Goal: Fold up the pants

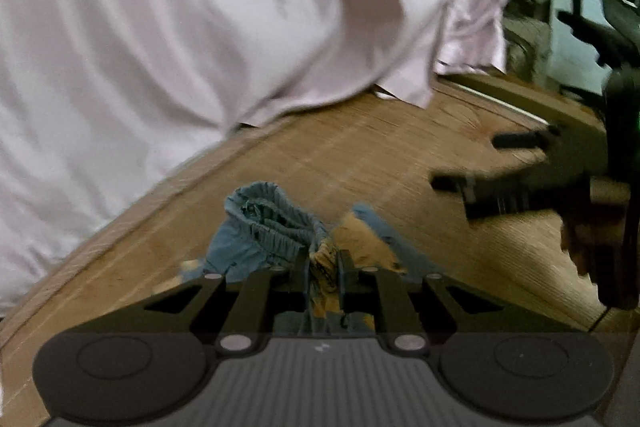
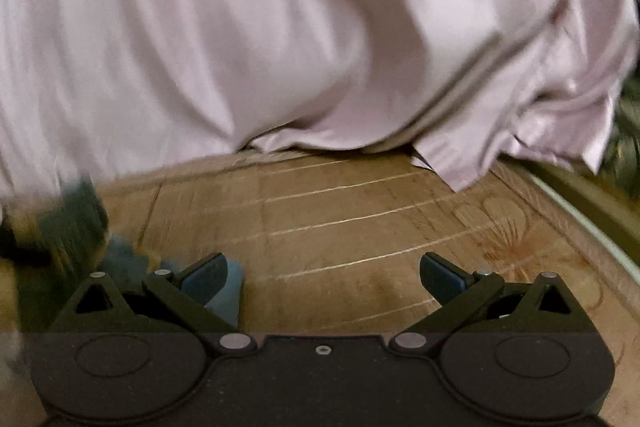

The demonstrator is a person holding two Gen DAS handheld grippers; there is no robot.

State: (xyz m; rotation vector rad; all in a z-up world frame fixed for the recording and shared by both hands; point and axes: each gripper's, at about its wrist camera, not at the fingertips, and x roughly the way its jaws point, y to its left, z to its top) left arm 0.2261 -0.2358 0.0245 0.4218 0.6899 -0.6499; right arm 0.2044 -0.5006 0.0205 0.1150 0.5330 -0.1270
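Observation:
Blue pants (image 1: 260, 227) with an elastic waistband and a yellow patterned part hang bunched from my left gripper (image 1: 323, 267), which is shut on the fabric above a wooden-looking mat. In the right wrist view my right gripper (image 2: 323, 273) is open, nothing between its fingers, low over the mat. A blurred bit of the blue pants (image 2: 124, 255) shows at that view's lower left, beside the left finger. The other gripper (image 1: 500, 187) appears as a blurred black shape at the right of the left wrist view.
A pale pink sheet (image 2: 280, 27) is heaped across the back of the brown mat (image 2: 360, 219). An office chair (image 1: 616, 27) and shelves stand beyond the bed's right edge (image 1: 500, 95).

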